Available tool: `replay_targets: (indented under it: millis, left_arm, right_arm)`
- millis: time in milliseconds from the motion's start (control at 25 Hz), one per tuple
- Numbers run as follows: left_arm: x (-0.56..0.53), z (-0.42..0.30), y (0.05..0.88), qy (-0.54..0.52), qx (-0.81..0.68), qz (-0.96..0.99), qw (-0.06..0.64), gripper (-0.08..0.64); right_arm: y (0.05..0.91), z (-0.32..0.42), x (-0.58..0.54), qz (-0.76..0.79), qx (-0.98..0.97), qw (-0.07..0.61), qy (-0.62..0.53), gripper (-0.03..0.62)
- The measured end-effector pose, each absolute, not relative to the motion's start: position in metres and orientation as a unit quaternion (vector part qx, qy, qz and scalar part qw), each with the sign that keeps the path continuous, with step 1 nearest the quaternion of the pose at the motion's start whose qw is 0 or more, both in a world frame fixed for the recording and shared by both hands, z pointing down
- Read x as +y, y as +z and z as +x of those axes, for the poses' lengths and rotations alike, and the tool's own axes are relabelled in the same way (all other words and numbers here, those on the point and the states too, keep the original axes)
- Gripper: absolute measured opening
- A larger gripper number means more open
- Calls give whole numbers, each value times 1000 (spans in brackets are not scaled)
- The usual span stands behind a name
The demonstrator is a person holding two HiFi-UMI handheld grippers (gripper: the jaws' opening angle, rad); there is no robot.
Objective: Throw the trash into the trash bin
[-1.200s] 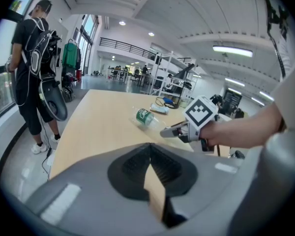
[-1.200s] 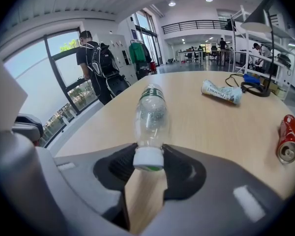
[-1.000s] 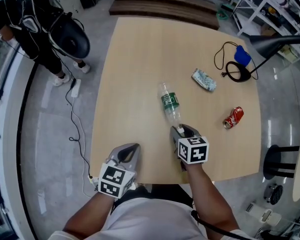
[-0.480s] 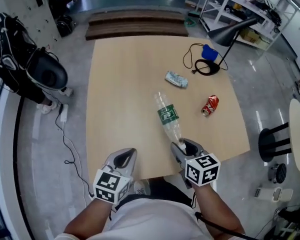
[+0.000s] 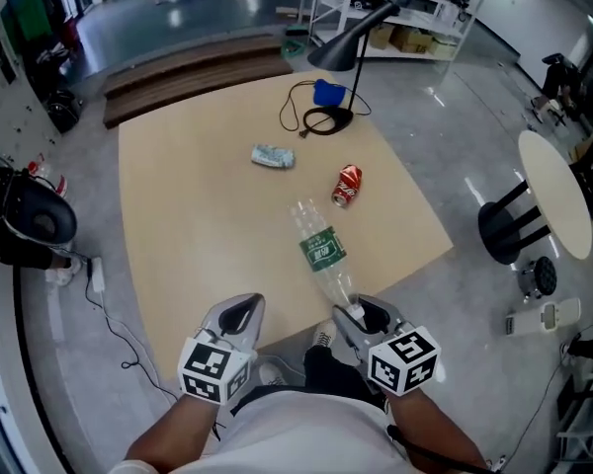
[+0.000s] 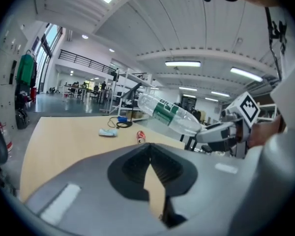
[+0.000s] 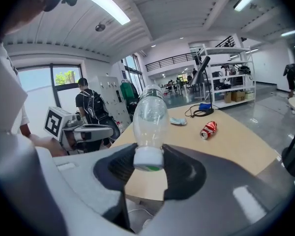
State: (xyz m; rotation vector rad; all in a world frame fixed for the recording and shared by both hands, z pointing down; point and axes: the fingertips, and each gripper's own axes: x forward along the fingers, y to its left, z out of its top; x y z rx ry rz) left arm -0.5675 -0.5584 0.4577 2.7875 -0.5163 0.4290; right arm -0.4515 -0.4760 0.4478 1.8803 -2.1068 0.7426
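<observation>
My right gripper (image 5: 356, 316) is shut on the cap end of a clear plastic bottle (image 5: 321, 255) with a green label. The bottle (image 7: 148, 122) sticks out ahead of the jaws, lifted above the near edge of the wooden table (image 5: 198, 225). My left gripper (image 5: 242, 312) is beside it at the left, shut with nothing in it, its fingertips (image 6: 150, 146) meeting. A red can (image 5: 347, 185) lies on the table beyond the bottle, and a crumpled pale wrapper (image 5: 274, 156) lies further back. The left gripper view shows the bottle (image 6: 169, 114) in the air at the right.
A black desk lamp (image 5: 348, 52) with a cable and a blue item (image 5: 326, 92) stands at the table's far edge. A round white table (image 5: 558, 200) and a black stool (image 5: 504, 227) are at the right. A black bag (image 5: 35, 220) sits left; a person with a backpack (image 7: 91, 107) stands there.
Both grippers have risen and drawn back past the table's near edge. The bottle has come up off the table in the right gripper. The head view has swung to the right.
</observation>
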Motion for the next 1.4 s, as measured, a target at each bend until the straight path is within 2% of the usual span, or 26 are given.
replay_targets:
  millis: [800,1400]
  left_arm:
    - [-443,-362,425,153,24,984,84,6]
    - [-287,-196,420,166,164,971,45,6]
  right_arm:
    - [409,-305,-328,773,-591,43,225,153]
    - [409,-175,-133,862,-459,0,213,153]
